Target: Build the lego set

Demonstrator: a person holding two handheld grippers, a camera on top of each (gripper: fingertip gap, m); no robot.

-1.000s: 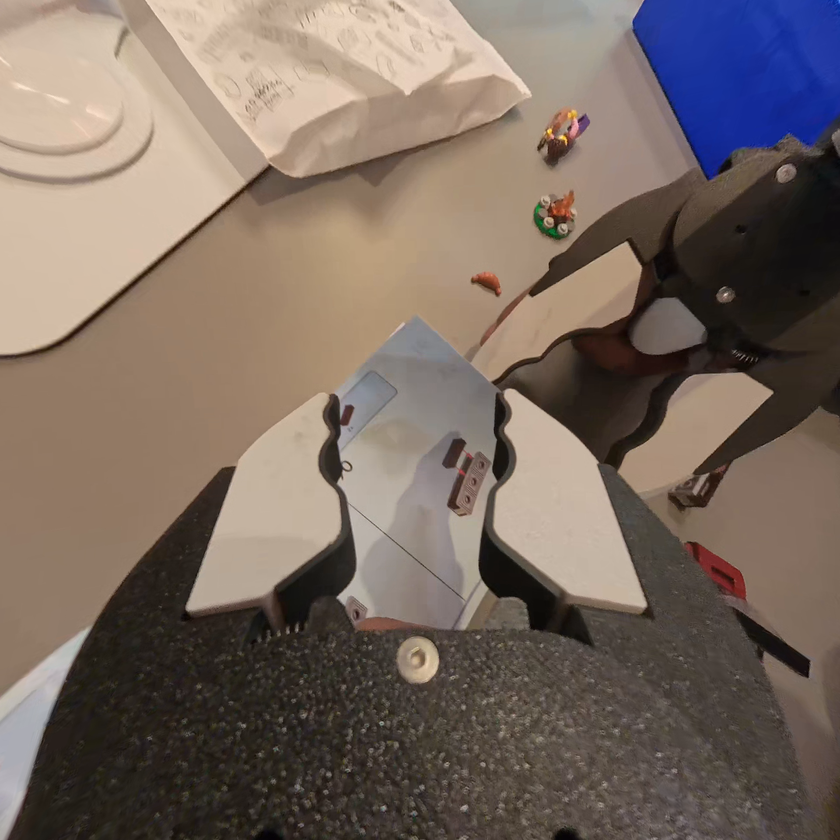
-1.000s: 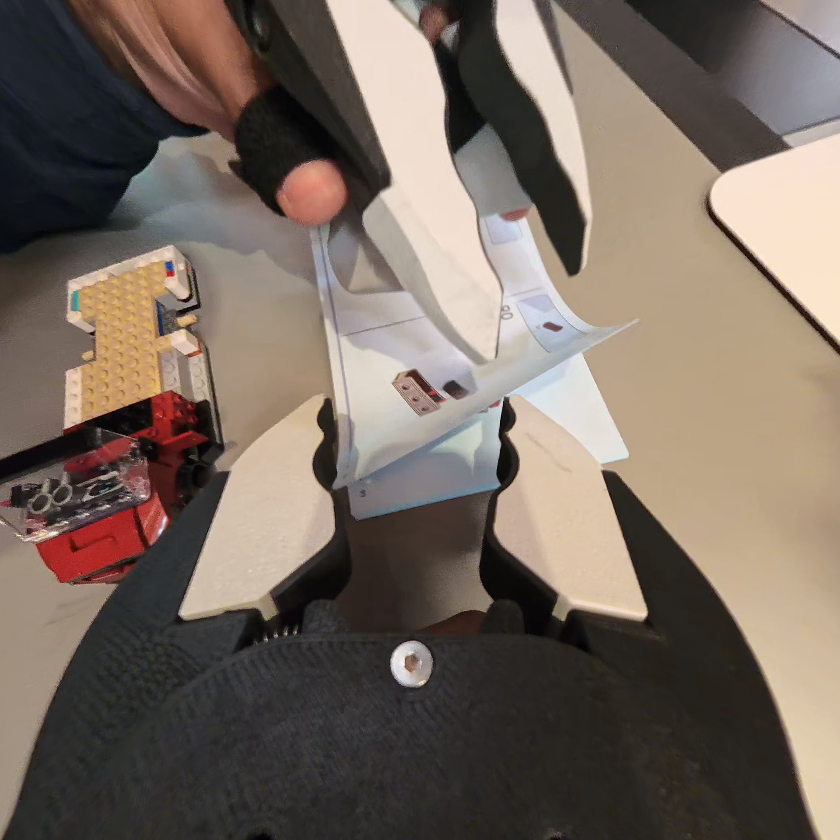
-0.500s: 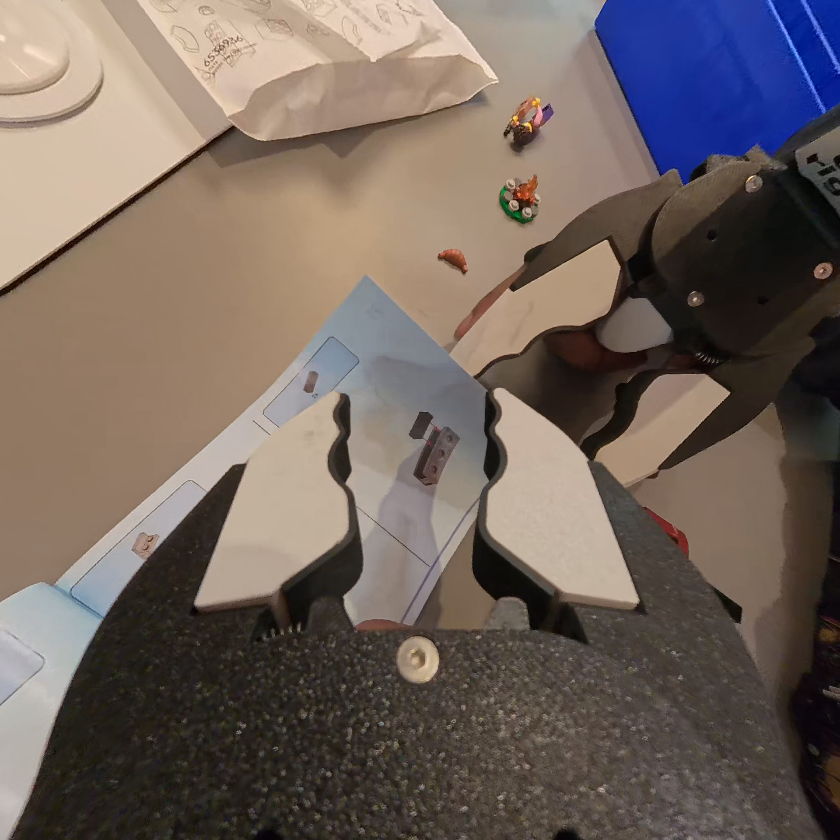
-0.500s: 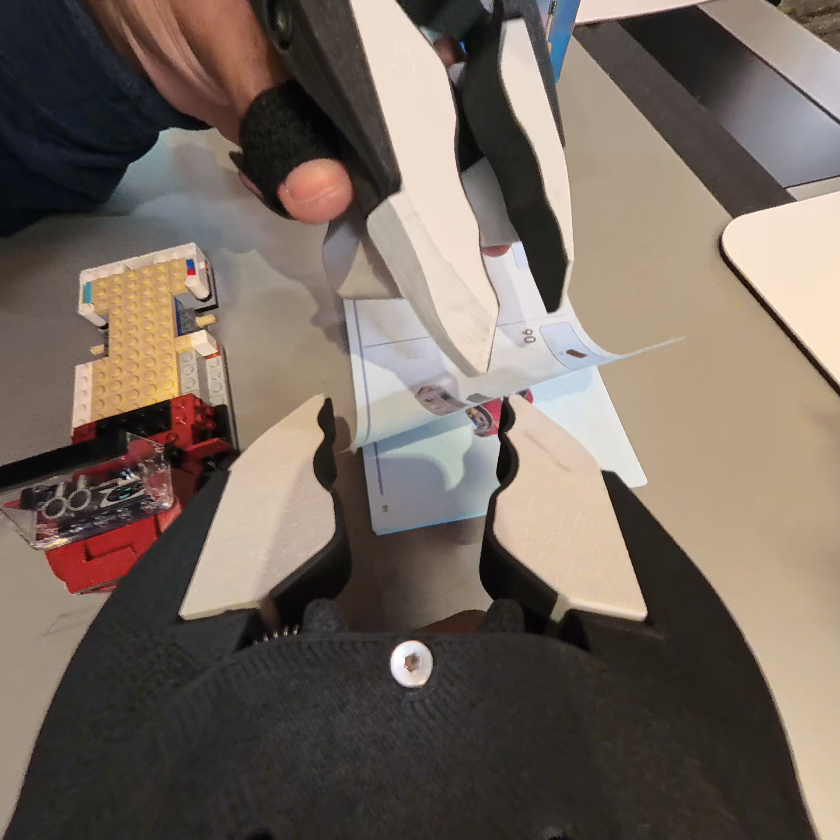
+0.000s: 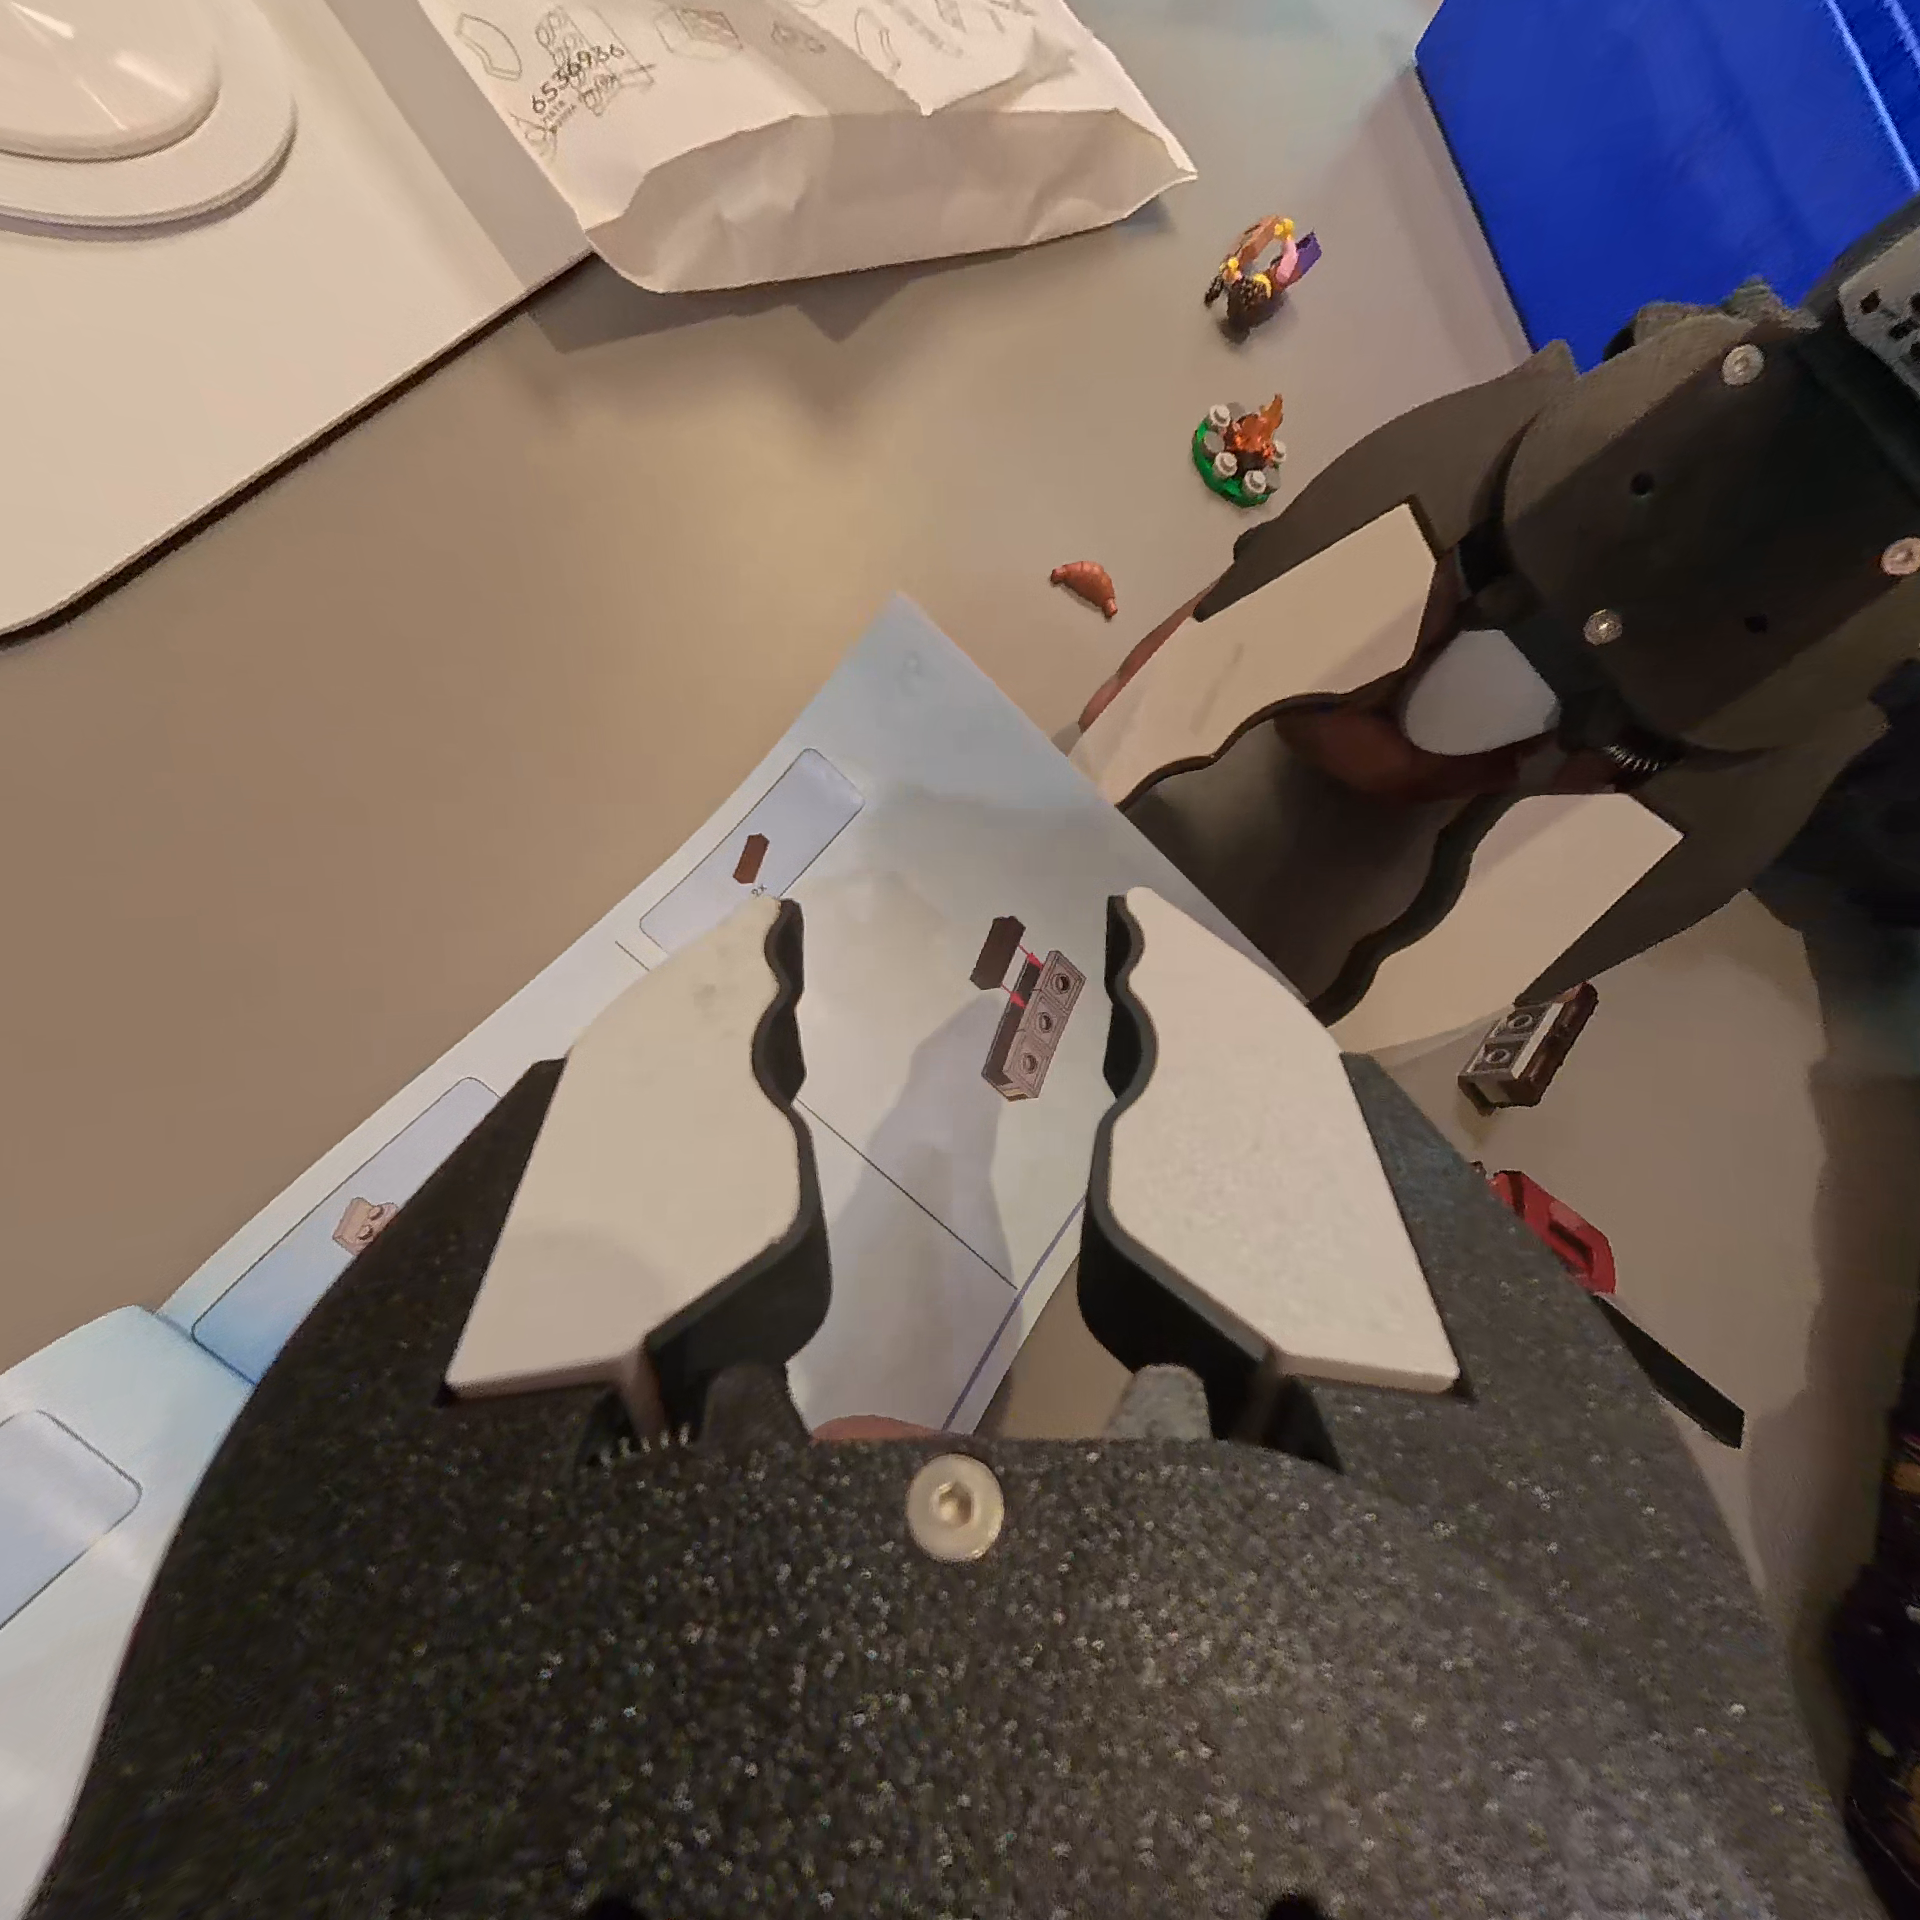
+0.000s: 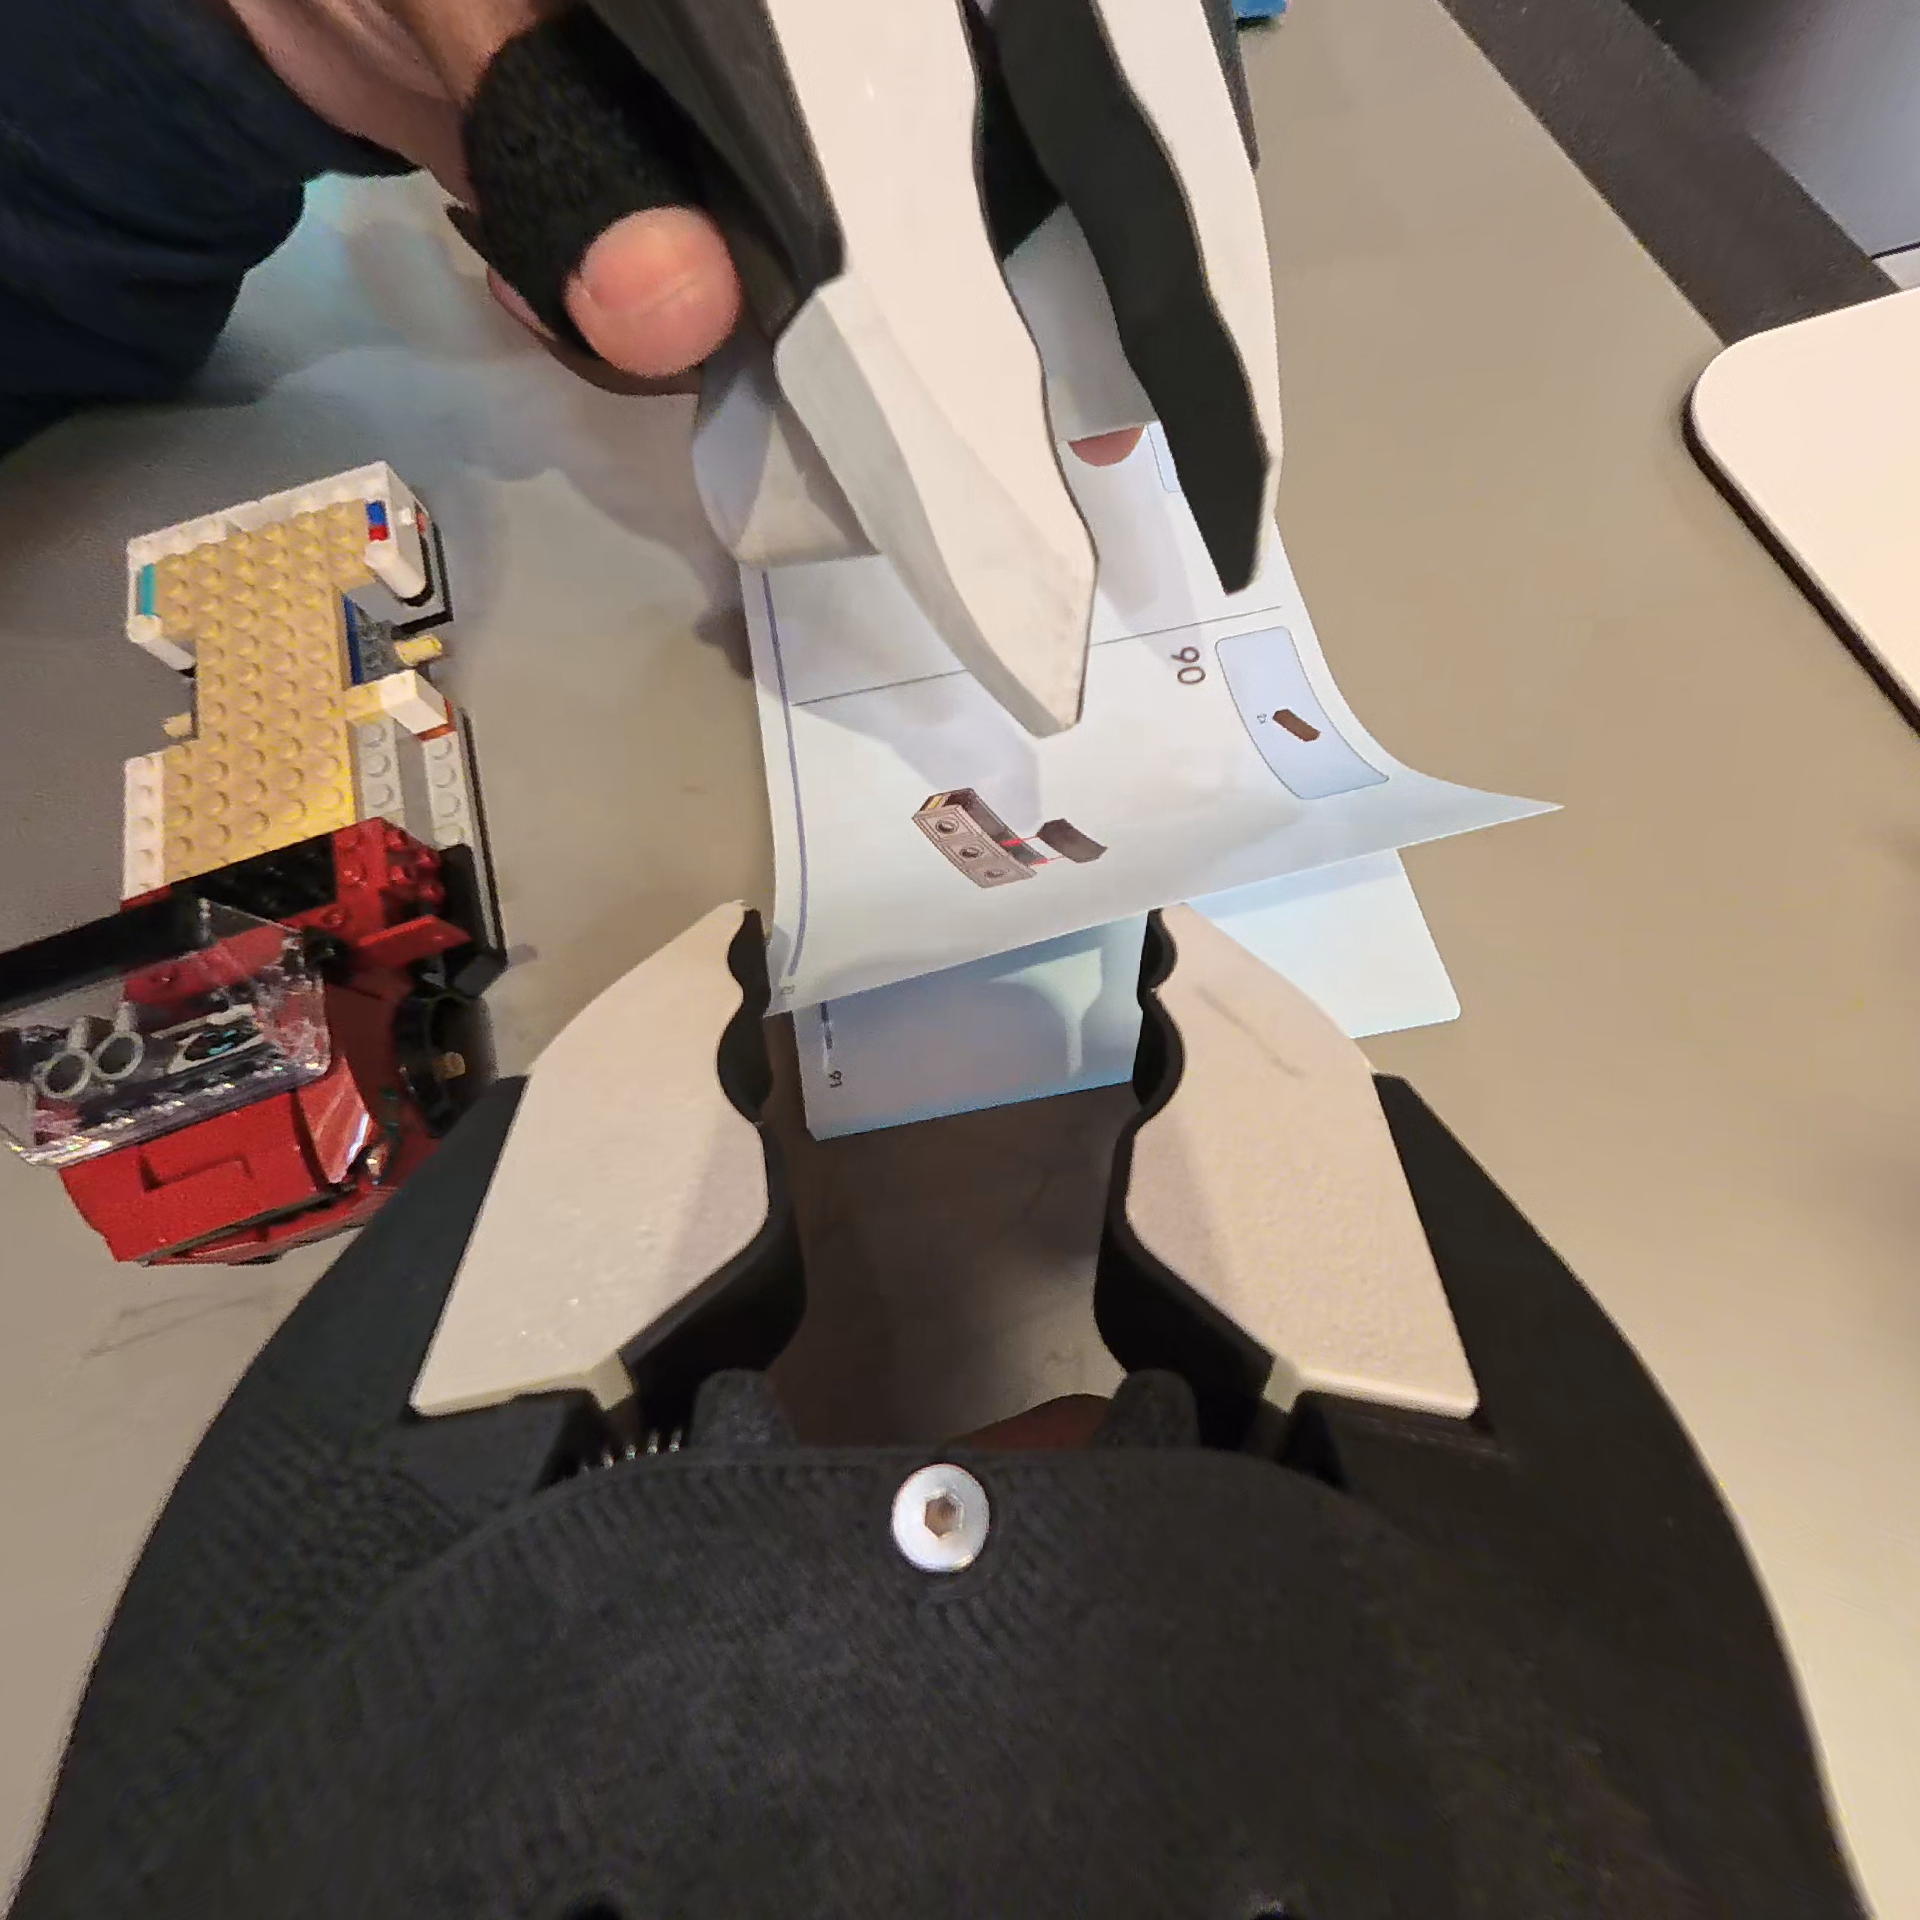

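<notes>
A pale blue instruction booklet (image 5: 914,831) lies open on the grey table, its top page curled up. My left gripper (image 5: 945,914) is open just above that page and holds nothing. The right wrist view shows the left gripper (image 6: 1148,639) from the front, one fingertip (image 6: 1049,686) close over the page (image 6: 1039,831); I cannot tell if it touches. My right gripper (image 6: 951,920) is open and empty, with the page's lifted near edge between its fingertips but not pinched. In the left wrist view the right gripper (image 5: 1361,821) stands beside the booklet, a small brown and grey brick piece (image 5: 1522,1044) by its lower fingertip.
A red, tan and white brick model (image 6: 281,831) lies left of the booklet. A white paper bag (image 5: 831,135), a white tray (image 5: 208,312), a blue box (image 5: 1662,156), a small figure (image 5: 1262,265), a green campfire piece (image 5: 1242,447) and an orange croissant piece (image 5: 1086,582) lie beyond. Across from one pair of fingers to the other is roughly 5 cm. The orange croissant piece (image 5: 1086,582) lies around 10 cm away from my right fingertips.
The upright page between the left fingers has swung down and now curls out to the left. The left fingers have closed a little on nothing. The right gripper has barely moved.
</notes>
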